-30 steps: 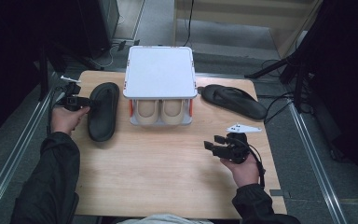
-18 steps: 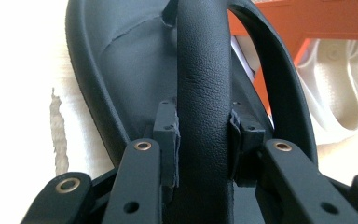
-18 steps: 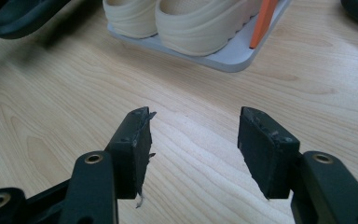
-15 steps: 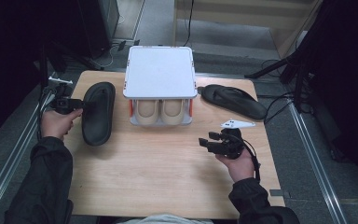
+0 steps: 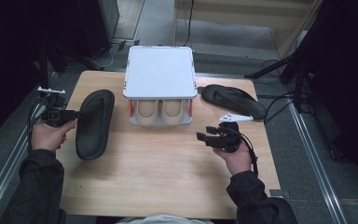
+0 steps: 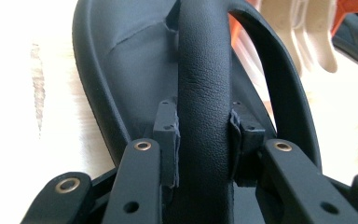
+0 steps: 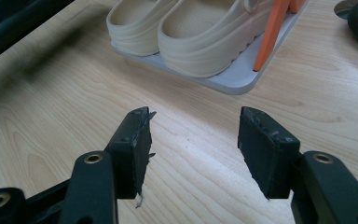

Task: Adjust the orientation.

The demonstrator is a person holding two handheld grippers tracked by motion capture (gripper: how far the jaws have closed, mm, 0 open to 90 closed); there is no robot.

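The left gripper clamps its jaws on the strap of the black sandal — sole extending ahead of them over the tabletop. The right gripper holds nothing — jaws apart, the beige clogs beyond them.

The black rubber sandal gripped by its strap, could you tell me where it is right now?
In the high view, the black rubber sandal lies at the table's left side, just left of the white two-tier shoe rack.

Your left gripper grips the left sandal at its strap, over the table. Your right gripper hovers open, in front of the rack holding beige clogs. A second sandal lies right of the rack.
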